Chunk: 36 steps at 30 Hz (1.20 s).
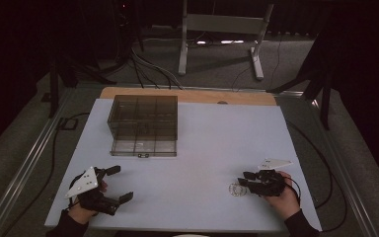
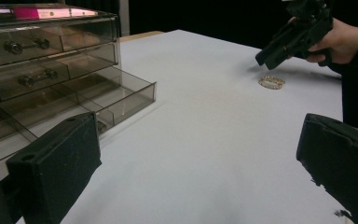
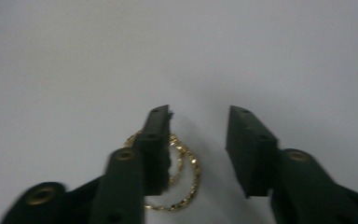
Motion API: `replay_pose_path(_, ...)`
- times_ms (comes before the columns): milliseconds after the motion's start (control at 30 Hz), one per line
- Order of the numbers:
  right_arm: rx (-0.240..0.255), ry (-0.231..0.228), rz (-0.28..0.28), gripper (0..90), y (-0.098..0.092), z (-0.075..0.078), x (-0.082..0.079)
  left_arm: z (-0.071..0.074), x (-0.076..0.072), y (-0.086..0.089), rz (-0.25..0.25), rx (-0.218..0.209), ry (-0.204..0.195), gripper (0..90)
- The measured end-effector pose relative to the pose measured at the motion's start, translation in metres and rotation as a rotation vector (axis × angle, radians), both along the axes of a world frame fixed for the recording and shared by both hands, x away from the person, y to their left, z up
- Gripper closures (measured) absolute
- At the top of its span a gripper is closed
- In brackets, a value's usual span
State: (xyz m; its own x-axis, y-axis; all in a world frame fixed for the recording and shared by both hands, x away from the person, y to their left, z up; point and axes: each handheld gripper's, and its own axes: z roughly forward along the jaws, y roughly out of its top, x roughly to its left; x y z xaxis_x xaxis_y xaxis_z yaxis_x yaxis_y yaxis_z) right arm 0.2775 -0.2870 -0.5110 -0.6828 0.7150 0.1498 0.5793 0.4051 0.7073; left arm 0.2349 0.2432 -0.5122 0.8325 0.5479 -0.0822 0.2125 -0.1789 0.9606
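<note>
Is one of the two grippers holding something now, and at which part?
Nothing is held. The right gripper is open over the thin gold chain bracelet lying on the white table; the left gripper is open too.

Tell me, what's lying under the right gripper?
A coiled gold chain lies on the white table, just beneath the right gripper, whose jaws stand apart. One jaw covers the chain's near-left part, so that bit cannot be seen.

Drawer unit [image 1: 143, 124] far-left on table [image 1: 217, 143] — chain [image 1: 237, 189] near-right, beside right tongs [image 1: 243, 178]; left tongs [image 1: 120, 183] near-left.
</note>
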Motion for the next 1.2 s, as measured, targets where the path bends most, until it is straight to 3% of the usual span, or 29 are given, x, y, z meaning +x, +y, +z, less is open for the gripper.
replay_pose_path(100,0.008,0.028,0.028,66.8,0.003,-0.002,-0.001,0.000,0.000,0.000,0.000,0.000,0.000,0.6)
replay_pose_path(233,-0.018,0.018,0.066,63.8,0.012,-0.003,-0.006,0.000,0.000,0.000,0.000,0.003,0.000,0.6)
replay_pose_path(333,-0.007,0.034,0.074,63.8,0.016,-0.002,-0.009,0.000,0.000,0.000,0.002,0.000,0.000,0.6)
replay_pose_path(467,0.010,0.075,0.048,63.5,0.023,0.000,-0.015,0.000,0.000,0.000,0.001,0.002,0.000,0.6)
replay_pose_path(500,-0.030,0.089,0.039,65.7,0.029,-0.002,-0.018,0.000,0.000,0.001,0.001,-0.002,-0.002,0.6)
replay_pose_path(533,-0.030,0.089,0.039,65.7,0.029,-0.002,-0.018,0.000,0.000,0.001,0.001,-0.002,-0.002,0.6)
replay_pose_path(567,-0.078,0.101,0.031,68.9,0.032,-0.005,-0.018,0.000,0.000,0.001,0.000,0.002,-0.004,0.6)
replay_pose_path(733,-0.082,0.112,0.012,76.4,0.031,-0.006,-0.017,0.000,0.000,0.001,0.001,-0.007,-0.003,0.6)
replay_pose_path(767,-0.071,0.121,0.004,83.6,0.029,-0.006,-0.015,0.000,0.000,0.001,0.000,-0.001,-0.003,0.6)
replay_pose_path(833,-0.063,0.129,-0.014,84.2,0.027,-0.006,-0.014,0.000,0.001,0.001,-0.001,-0.003,-0.004,0.6)
replay_pose_path(1000,-0.054,0.125,-0.029,85.3,0.026,-0.003,-0.014,0.000,0.000,0.000,-0.004,0.001,-0.002,0.6)
replay_pose_path(1200,-0.032,0.079,-0.057,85.5,0.021,0.008,-0.015,0.000,0.000,0.000,-0.005,0.002,0.000,0.6)
